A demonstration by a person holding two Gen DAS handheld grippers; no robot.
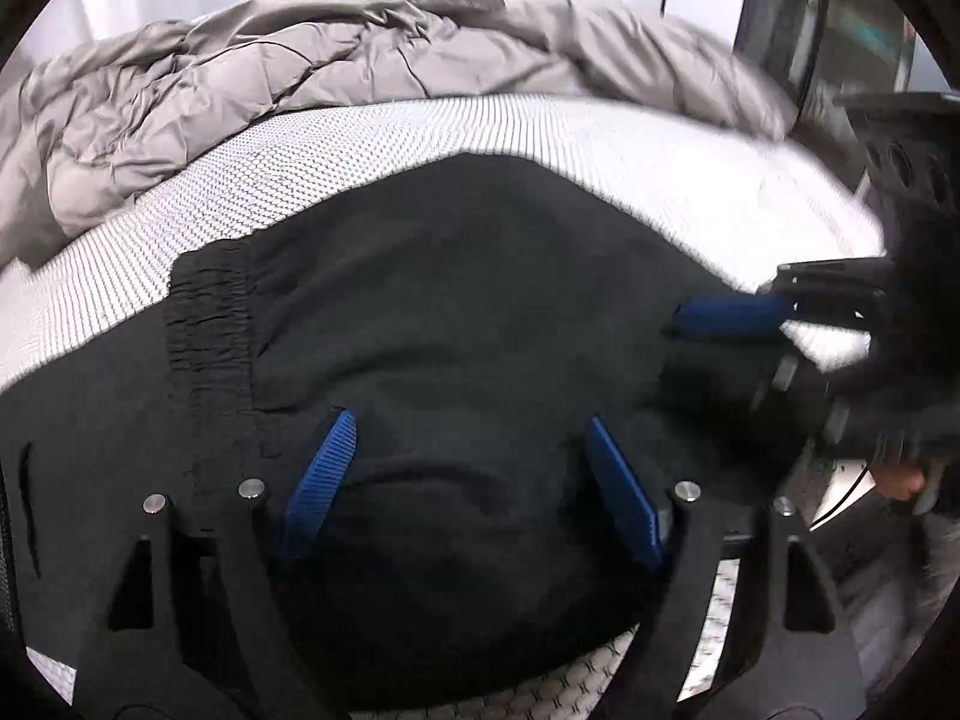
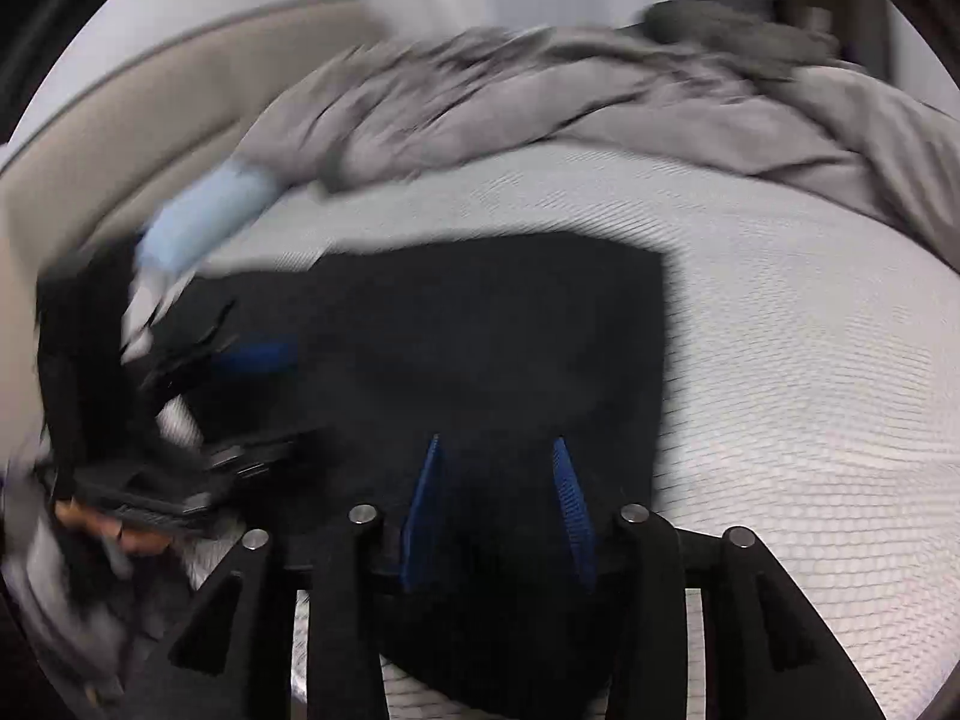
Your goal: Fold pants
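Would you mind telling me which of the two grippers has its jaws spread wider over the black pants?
The left gripper: its blue fingers stand far apart over the pants, while the right gripper keeps a narrower gap.

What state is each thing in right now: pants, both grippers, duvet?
Black pants: lying on the mattress, partly folded, waistband showing.
Left gripper: open, over the pants.
Right gripper: open, over the pants, gripping nothing.
Grey duvet: crumpled, pushed to the mattress's far side.
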